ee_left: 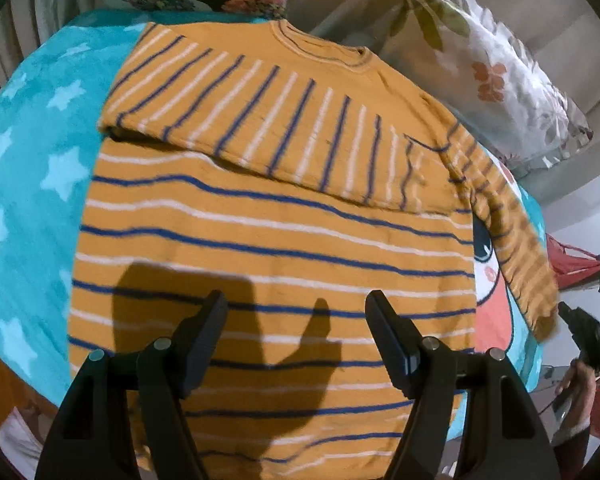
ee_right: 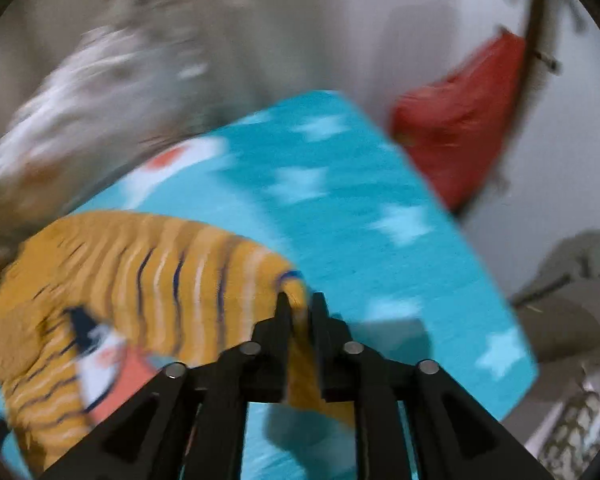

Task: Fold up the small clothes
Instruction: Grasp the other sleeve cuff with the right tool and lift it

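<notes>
Across the left wrist view, a mustard-yellow knit sweater (ee_left: pixel 276 216) with blue and white stripes lies flat on a turquoise star-print blanket (ee_left: pixel 32 168). One sleeve (ee_left: pixel 260 120) is folded across its chest; the other sleeve (ee_left: pixel 500 224) trails off toward the right edge. The left gripper (ee_left: pixel 296 312) hovers over the hem, fingers spread wide and empty, casting a shadow on the knit. A floral pillow (ee_left: pixel 496 76) sits beyond the collar.

Through the blurred right wrist view, the right gripper (ee_right: pixel 300 304) is clenched on the striped sleeve cuff (ee_right: pixel 292 284), lifted above the blanket (ee_right: pixel 340 208). A red cloth (ee_right: pixel 456 136) hangs behind.
</notes>
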`<state>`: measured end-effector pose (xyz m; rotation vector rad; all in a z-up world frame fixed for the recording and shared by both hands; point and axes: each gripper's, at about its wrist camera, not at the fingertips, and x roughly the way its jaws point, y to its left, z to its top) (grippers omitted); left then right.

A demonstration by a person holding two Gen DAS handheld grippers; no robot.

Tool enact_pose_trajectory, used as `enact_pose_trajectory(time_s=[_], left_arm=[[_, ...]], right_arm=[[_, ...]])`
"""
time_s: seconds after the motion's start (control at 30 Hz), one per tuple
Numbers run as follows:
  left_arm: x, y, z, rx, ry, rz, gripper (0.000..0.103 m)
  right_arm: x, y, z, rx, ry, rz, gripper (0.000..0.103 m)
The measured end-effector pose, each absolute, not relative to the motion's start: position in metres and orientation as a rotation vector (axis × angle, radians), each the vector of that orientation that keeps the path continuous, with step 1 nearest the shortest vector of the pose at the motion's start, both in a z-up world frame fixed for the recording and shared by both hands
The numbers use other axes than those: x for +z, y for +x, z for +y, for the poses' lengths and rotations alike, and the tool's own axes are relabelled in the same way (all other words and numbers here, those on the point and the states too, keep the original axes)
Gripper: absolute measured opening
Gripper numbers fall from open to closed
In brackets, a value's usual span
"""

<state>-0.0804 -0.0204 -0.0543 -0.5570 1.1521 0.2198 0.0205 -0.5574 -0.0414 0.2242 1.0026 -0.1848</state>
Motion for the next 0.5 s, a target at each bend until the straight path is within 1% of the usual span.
enact_pose_trajectory(time_s=[0.07, 0.1, 0.13, 0.17, 0.2, 0.3, 0.4, 0.5], left_arm=[[-0.053, -0.081, -0.031, 0.215, -0.543, 1.149, 0.070], [-0.054, -0.081, -0.037, 0.213, -0.538, 1.150, 0.070], [-0.055, -0.081, -0.041, 0.212, -0.539, 1.152, 0.070], [-0.056, -0.081, -0.044, 0.210, -0.542, 1.157, 0.070], [-0.058, -0.081, -0.048, 0.206, -0.547, 1.166, 0.070], [-0.061, -0.079, -0.059, 0.197, -0.546, 1.179, 0.070], [-0.059, -0.077, -0.068, 0.185, -0.526, 1.182, 0.070], [-0.056, -0.074, -0.076, 0.175, -0.501, 1.187, 0.070]], right_arm=[[-0.039, 0.022, -0.577, -0.220, 0.281, 0.992, 0.015], [-0.037, 0.018, -0.584, -0.197, 0.329, 0.970, 0.026], [-0.036, 0.013, -0.588, -0.170, 0.366, 0.953, 0.044], [-0.036, 0.008, -0.591, -0.146, 0.395, 0.945, 0.050], [-0.039, 0.003, -0.590, -0.120, 0.420, 0.945, 0.052], [-0.058, -0.014, -0.590, -0.047, 0.523, 0.988, 0.053], [-0.088, -0.032, -0.589, 0.035, 0.730, 1.030, 0.053], [-0.108, -0.040, -0.582, 0.077, 0.839, 1.045, 0.053]])
